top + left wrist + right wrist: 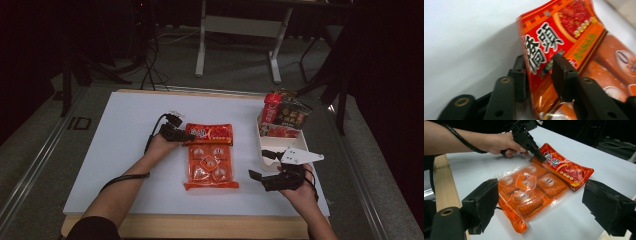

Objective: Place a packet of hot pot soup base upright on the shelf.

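The red packet [210,133] lies on the white tabletop [125,150], long axis crosswise, its near edge overlapping the orange pack [211,167]. The left claw [541,67] seemingly pinches its left end; the right claw [541,202], spread wide, hovers farther off.

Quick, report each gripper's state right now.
Left gripper: closed on the edge of the red packet, lifting it.
Right gripper: open, holding nothing, facing the orange packet.

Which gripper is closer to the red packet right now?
Left. The left gripper has its jaws around the red packet's edge; the right gripper hangs open, apart, beside the orange pack.
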Tool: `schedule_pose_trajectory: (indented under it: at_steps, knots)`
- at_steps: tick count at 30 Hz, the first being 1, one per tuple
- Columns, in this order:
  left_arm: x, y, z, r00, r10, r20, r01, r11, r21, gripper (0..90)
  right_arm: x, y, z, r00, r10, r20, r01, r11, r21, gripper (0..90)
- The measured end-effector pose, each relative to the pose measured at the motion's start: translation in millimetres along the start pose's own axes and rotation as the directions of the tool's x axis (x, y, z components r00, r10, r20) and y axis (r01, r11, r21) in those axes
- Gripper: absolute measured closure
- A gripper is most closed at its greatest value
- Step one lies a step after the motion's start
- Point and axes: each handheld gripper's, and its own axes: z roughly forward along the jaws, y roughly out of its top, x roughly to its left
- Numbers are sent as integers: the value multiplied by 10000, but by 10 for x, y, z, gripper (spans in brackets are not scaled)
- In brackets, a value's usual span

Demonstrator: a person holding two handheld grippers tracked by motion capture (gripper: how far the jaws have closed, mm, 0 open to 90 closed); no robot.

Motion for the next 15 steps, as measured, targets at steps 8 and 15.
schedule_pose_trajectory:
  at_steps: [8,15]
  knots:
    - [-140,66,-62,9987,482,-160,-481,9988,51,888,-29,11,-4,9997,224,114,-223,9997,-105,155]
    - [-284,147,-332,9971,754,88,-746,9947,-710,892,-37,28,-19,9990,264,370,-260,9996,-113,158]
